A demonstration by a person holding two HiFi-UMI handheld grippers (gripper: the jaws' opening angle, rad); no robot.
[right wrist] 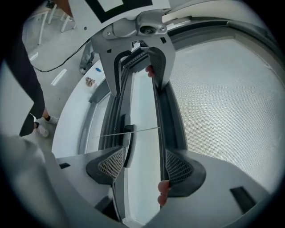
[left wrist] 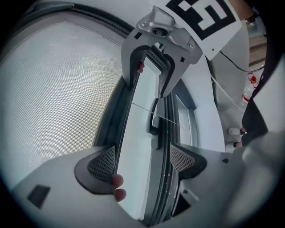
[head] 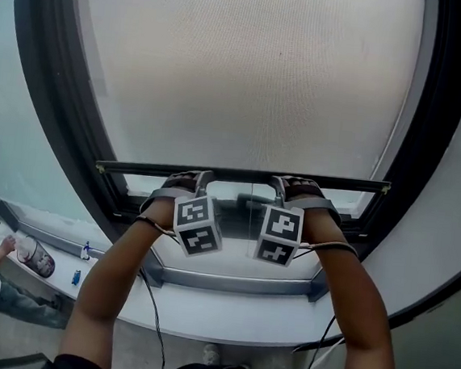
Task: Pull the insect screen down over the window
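Closest to me was the white sill (head: pixel 226 311), and just above it both grippers were up at the screen's bottom bar (head: pixel 244 174), side by side near its middle. The left gripper (left wrist: pixel 142 160) had its jaws wide apart. The mesh-side pad sat right at the dark bar and the other was down by the window frame, with nothing pinched between them. The right gripper (right wrist: pixel 144 165) was pretty much the mirror of that: jaws spread, one pad at the bar, the other just beside the window handle (right wrist: pixel 127 149). The insect screen (head: pixel 250 68) was already most of the way down, with only a strip of bare glass (left wrist: pixel 138 142) left between the bar and the lower frame. My read was that the mesh is light and floppy and would dent or tear if a pad poked it, so hands off that. The bar looked like the stiff bit and the only sane place to take hold, with both grippers spread evenly so it doesn't cock in its tracks. It also looked slick, so I'd have hooked over it rather than trusted a pinch.
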